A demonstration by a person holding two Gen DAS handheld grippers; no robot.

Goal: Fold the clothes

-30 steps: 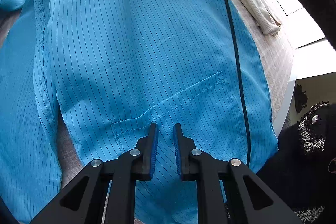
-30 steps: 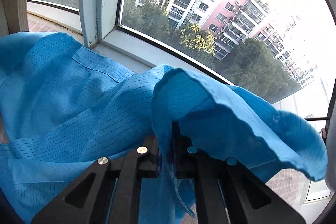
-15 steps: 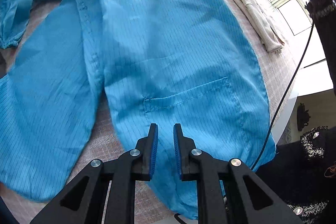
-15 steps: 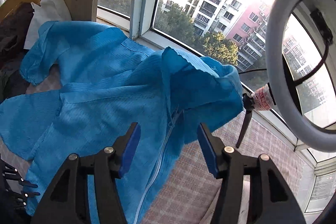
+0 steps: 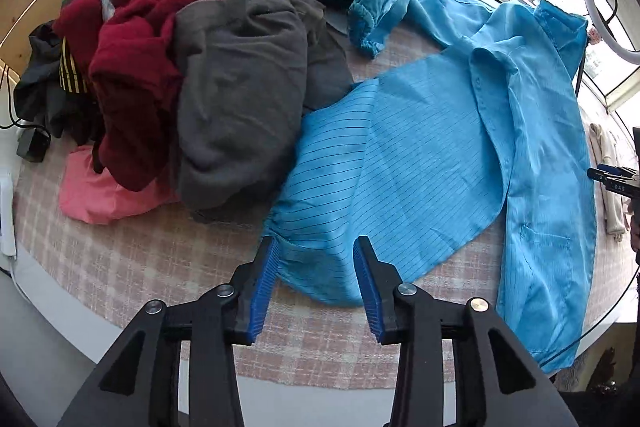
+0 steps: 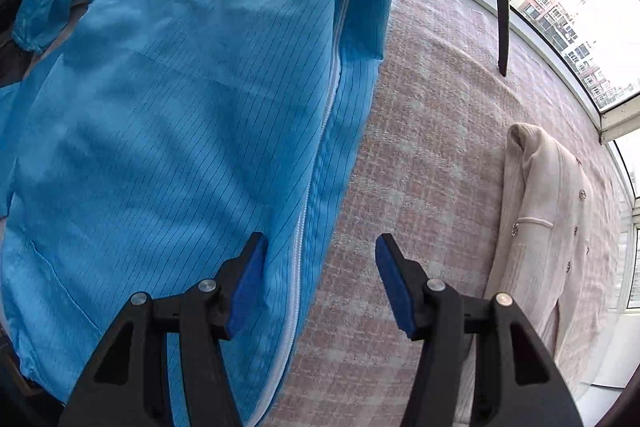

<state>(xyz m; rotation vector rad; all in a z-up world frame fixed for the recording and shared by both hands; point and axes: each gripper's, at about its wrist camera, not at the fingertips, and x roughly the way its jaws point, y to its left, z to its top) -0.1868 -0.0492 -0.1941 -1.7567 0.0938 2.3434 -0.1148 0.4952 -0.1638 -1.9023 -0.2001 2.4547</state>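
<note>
Two hand-held grippers — left (image 5: 316, 283), right (image 6: 320, 283) — agape over blue coat (image 5: 440, 155).

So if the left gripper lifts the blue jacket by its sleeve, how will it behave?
The blue jacket is probably floppy: it lies in soft folds. It looks thin, so likely light. The sleeve between the open left gripper may slip; the fabric has a slight sheen.
</note>
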